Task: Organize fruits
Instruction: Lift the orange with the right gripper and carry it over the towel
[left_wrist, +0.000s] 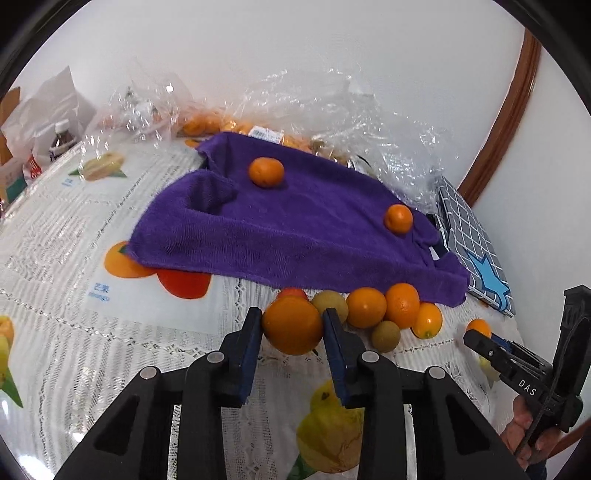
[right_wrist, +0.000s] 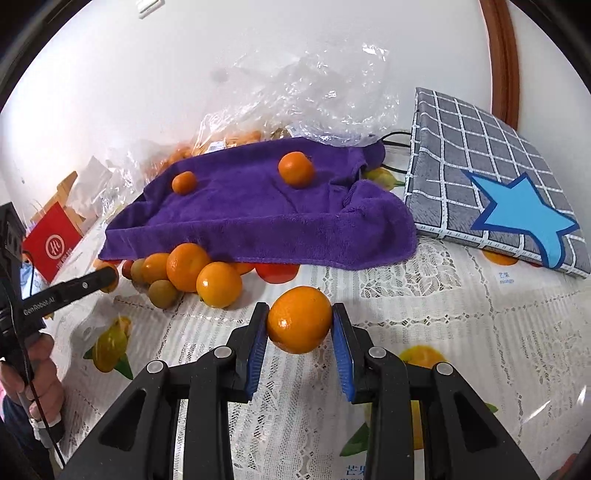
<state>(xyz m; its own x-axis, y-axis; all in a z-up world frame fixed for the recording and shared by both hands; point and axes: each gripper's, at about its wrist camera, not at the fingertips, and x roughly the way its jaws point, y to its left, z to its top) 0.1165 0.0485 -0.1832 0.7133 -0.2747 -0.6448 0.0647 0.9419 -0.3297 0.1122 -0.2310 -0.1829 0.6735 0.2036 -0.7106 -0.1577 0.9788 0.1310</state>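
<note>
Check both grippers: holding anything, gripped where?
Left gripper pinches a round orange fruit across its sides; right gripper likewise holds another round orange fruit.

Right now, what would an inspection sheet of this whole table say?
Surface: lace tablecloth with fruit prints.
Job's things: two oranges on the purple towel; fruit pile at its front edge.
Clutter: crinkled plastic bags, checked cushion, red bag.
Grippers: left tool shut on an orange; right tool shut on another orange.
Cables: black cable behind the towel.
Surroundings: white wall.
</note>
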